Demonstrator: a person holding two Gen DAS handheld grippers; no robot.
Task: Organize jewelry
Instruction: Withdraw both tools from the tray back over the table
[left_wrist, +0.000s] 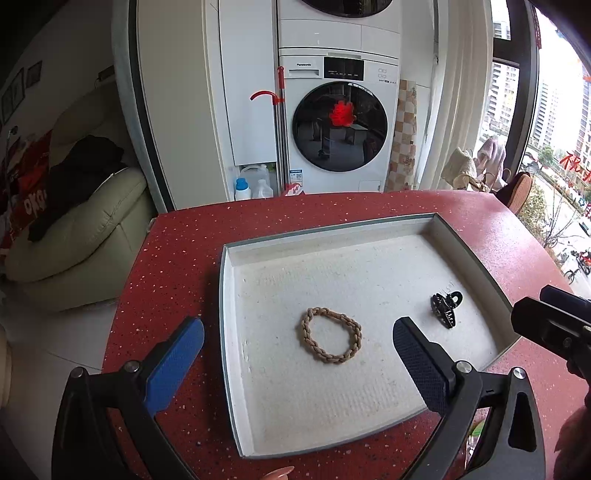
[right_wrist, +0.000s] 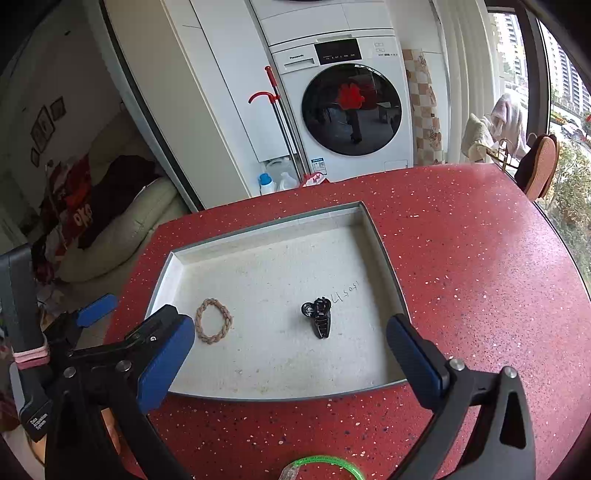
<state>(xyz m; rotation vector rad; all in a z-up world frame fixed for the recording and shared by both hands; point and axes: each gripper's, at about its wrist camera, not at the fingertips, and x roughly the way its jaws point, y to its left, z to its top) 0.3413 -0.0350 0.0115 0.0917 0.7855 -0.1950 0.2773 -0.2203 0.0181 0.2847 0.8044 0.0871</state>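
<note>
Here, a shallow white tray (left_wrist: 236, 295) sits on a red speckled table (left_wrist: 177, 251), and two pieces lie loose on its pale, rough floor. From the left wrist camera, the braided tan hair tie (left_wrist: 330, 335) lies flat as a ring near the tray's middle, while the black claw clip (left_wrist: 445, 308) rests at about 3 o'clock from it — apart, not touching, and closer to the tray's right wall. The left gripper (left_wrist: 295, 343) hovers over the tray's near-left part with its fingers spread wide and nothing between them; one blue-padded finger (left_wrist: 177, 354) is above the bare table outside the tray's left wall, the other above the tray floor just short of the clip. In the right wrist view the right gripper (right_wrist: 291, 350) is likewise splayed wide and empty, its fingers straddling the near half of the tray, the clip (right_wrist: 318, 318) ahead between them at roughly 12 o'clock and the hair tie (right_wrist: 213, 320) beside the left finger. A green bangle (right_wrist: 321, 466) lies on the table at 6 o'clock, outside the tray, cut off by the frame's lower edge. Beyond the table stands a white washing machine (left_wrist: 340, 122).
</note>
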